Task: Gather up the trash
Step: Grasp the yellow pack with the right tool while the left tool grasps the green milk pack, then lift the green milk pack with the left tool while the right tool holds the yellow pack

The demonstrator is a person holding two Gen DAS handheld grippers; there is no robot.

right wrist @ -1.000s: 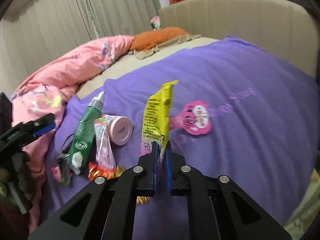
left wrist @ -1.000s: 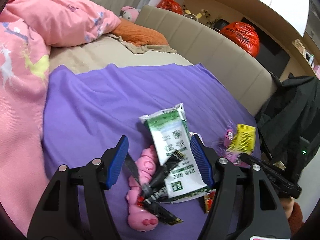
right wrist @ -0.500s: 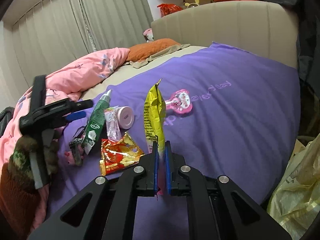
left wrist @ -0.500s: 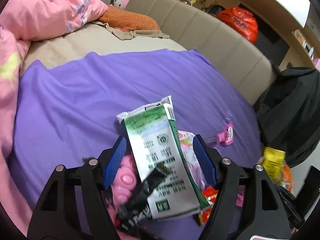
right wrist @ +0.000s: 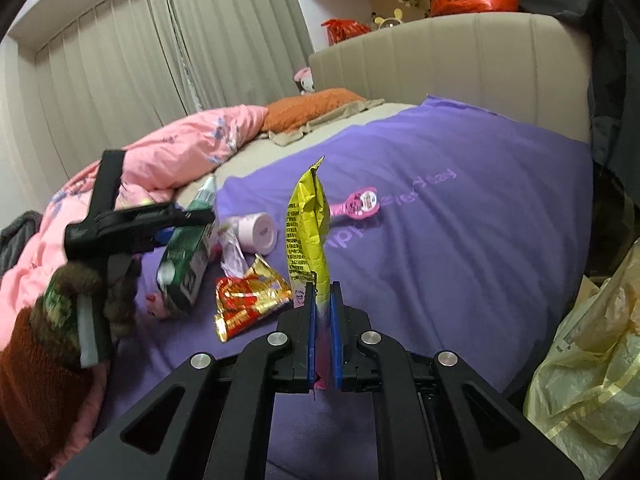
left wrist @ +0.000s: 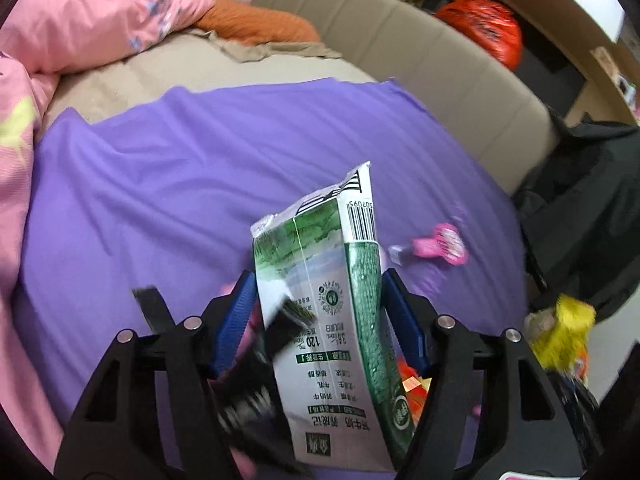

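Note:
My left gripper (left wrist: pixel 318 312) is shut on a green and white milk carton (left wrist: pixel 336 320) and holds it tilted above the purple sheet (left wrist: pixel 160 184); a black wrapper (left wrist: pixel 280 332) hangs against it. From the right wrist view the carton (right wrist: pixel 186 264) hangs in the left gripper (right wrist: pixel 176 220). My right gripper (right wrist: pixel 323 304) is shut on a yellow wrapper (right wrist: pixel 306 232) that stands upright above the bed. A red and gold wrapper (right wrist: pixel 248 300), a pink cup (right wrist: pixel 260 232) and a pink flat toy (right wrist: pixel 360 204) lie on the sheet.
A yellow plastic bag (right wrist: pixel 592 360) stands off the bed's edge at the right. A pink duvet (left wrist: pixel 60 24) and an orange pillow (left wrist: pixel 256 28) lie at the back. A beige headboard (right wrist: pixel 452 64) runs behind. A dark jacket (left wrist: pixel 580 208) hangs at the right.
My left gripper closed on the milk carton and lifted it off the sheet. My right gripper pulled back toward the bed's edge with the yellow wrapper; the yellow bag came into view.

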